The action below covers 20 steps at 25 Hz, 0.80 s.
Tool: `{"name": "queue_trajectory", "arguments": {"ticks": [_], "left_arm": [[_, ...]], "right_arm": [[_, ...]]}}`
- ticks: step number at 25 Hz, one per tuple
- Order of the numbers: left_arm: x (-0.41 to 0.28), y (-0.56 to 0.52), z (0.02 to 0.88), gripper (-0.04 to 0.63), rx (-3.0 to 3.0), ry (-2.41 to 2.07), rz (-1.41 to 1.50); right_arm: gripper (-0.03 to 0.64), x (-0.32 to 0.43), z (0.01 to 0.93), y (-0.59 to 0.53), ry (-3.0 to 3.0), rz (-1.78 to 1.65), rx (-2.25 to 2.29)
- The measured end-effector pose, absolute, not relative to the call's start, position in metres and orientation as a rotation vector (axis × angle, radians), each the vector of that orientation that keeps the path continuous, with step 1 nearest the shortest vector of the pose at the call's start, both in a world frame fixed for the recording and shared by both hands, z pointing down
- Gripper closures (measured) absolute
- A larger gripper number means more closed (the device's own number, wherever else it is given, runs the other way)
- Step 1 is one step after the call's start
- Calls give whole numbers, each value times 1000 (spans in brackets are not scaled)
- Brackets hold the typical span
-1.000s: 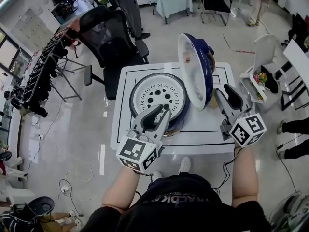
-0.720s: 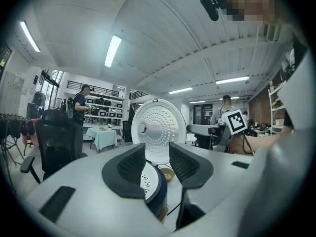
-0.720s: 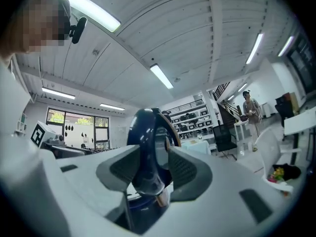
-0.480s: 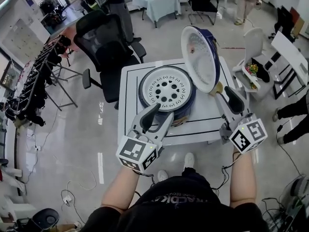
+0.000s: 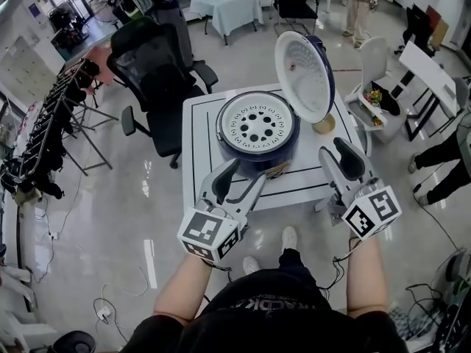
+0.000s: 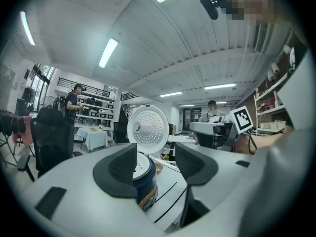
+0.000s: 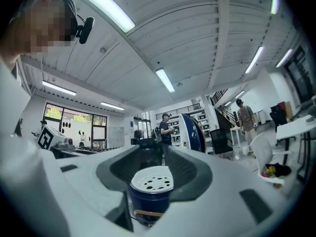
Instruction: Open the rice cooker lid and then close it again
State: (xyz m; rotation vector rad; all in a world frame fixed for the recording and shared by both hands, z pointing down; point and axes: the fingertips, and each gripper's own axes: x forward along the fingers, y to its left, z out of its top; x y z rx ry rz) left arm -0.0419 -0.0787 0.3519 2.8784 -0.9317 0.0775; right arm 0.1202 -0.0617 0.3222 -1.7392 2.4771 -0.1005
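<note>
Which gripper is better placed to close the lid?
Right. The lid stands open at the right of the cooker, nearest the right gripper. The left gripper, its fingers just opened with nothing between them, faces its front.

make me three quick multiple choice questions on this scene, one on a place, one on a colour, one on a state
1. Where does the rice cooker stand?
A. on the floor
B. on the white table
C. on a chair

2. What colour is its outer body?
A. red
B. green
C. dark blue

3. How is its lid?
A. shut
B. raised open
C. lying on the floor

Answers:
1 B, the head view shows it inside the table's black lines.
2 C, the body below the white perforated plate is dark blue.
3 B, the lid stands up at the cooker's right side in the head view, its white inner face showing.
</note>
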Motion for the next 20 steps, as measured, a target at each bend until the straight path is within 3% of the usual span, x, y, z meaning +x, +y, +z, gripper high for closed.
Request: {"name": "queue_trajectory", "arguments": {"ticks": [20], "left_arm": [[-82,-57,346,362,2913,-901,72]], "right_arm": [[449,78,319,-35,2445,-80,-1759]]}}
